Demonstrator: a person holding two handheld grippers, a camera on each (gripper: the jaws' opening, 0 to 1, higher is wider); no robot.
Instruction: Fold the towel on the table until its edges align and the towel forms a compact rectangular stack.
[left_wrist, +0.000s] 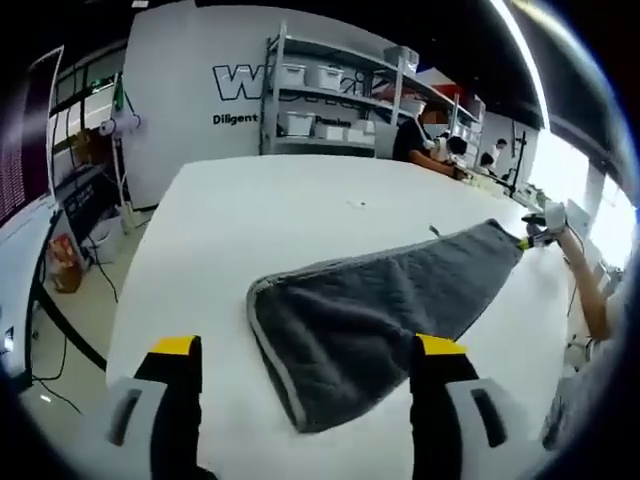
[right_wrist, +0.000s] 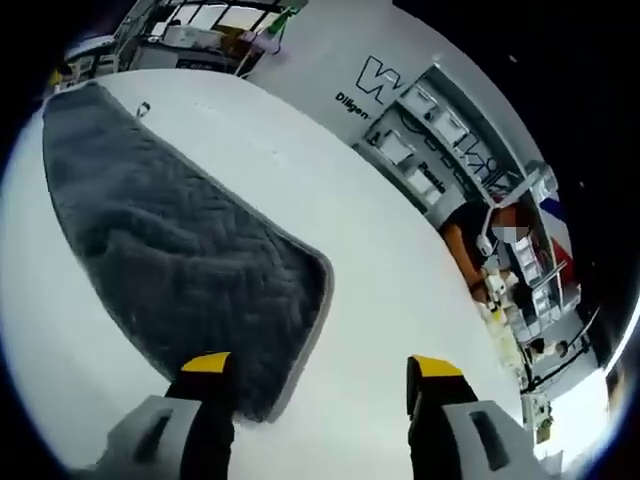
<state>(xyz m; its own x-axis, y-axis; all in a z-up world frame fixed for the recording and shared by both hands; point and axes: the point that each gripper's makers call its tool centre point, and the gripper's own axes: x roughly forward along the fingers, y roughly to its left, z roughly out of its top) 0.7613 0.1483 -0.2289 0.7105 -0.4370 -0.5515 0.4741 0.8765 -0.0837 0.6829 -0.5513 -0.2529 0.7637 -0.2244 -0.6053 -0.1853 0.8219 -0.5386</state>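
A dark grey towel (left_wrist: 370, 310) with a pale hem lies flat on the white table (left_wrist: 250, 220), stretching away to the right. My left gripper (left_wrist: 307, 347) hovers open over its near end, the yellow-tipped jaws wide apart and nothing between them. The right gripper (left_wrist: 543, 226) sits at the towel's far corner, held by a person's arm (left_wrist: 590, 295). In the right gripper view the towel (right_wrist: 170, 240) runs up to the left. There my right gripper (right_wrist: 322, 365) is open, its left jaw over the towel's near corner and its right jaw over bare table (right_wrist: 400, 270).
Metal shelves with white bins (left_wrist: 320, 100) stand behind the table, against a white wall with lettering (left_wrist: 235, 85). A person (left_wrist: 415, 135) sits at a bench at the back right. The table's left edge drops to a floor with cables (left_wrist: 95, 265).
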